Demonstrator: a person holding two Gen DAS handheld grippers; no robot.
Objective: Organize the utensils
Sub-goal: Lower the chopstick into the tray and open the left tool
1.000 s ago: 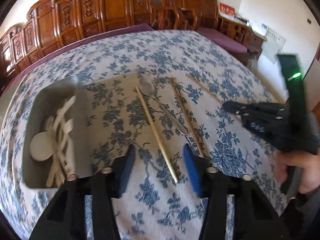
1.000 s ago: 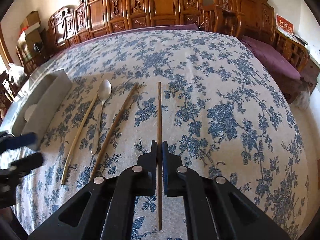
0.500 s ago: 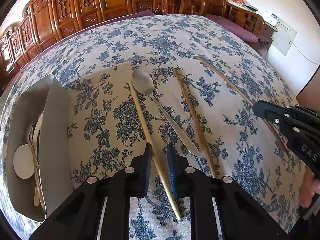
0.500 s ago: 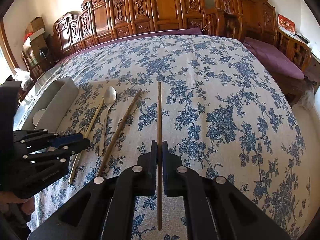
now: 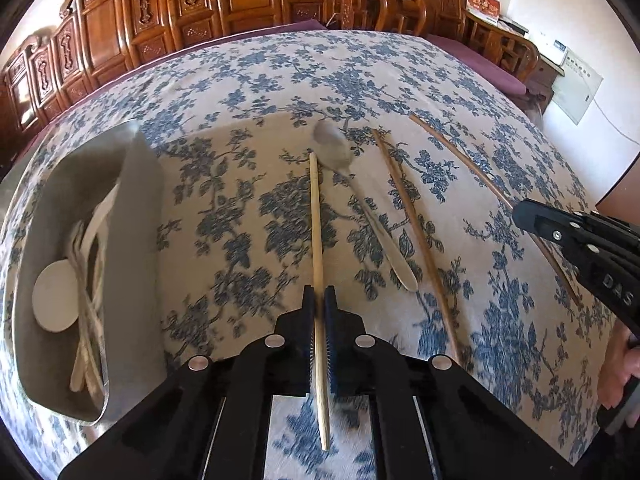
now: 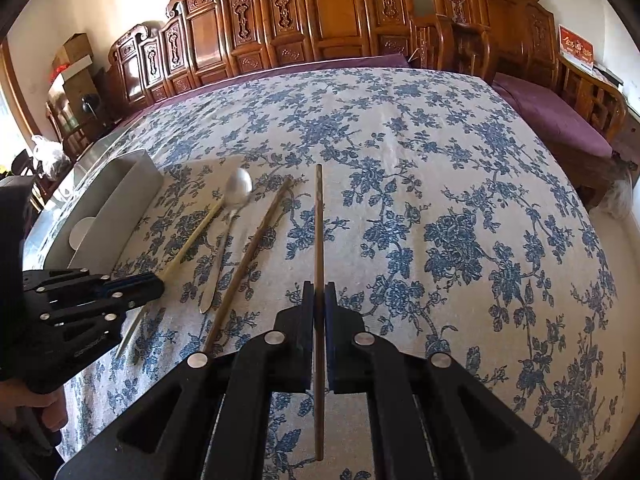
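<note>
My left gripper is shut on a pale wooden chopstick lying on the flowered cloth; the same gripper shows at the left of the right wrist view. A metal spoon and a brown chopstick lie just right of it. My right gripper is shut on a dark brown chopstick that points away along the cloth. In the left wrist view that right gripper holds the dark chopstick at the far right.
A grey metal tray with several white utensils stands on the left, seen also as the tray in the right wrist view. Carved wooden chairs line the table's far side. A person's hand grips the right tool.
The left gripper came down over the pale chopstick and its jaws went from wide apart to shut on it. The right gripper kept still, holding its chopstick.
</note>
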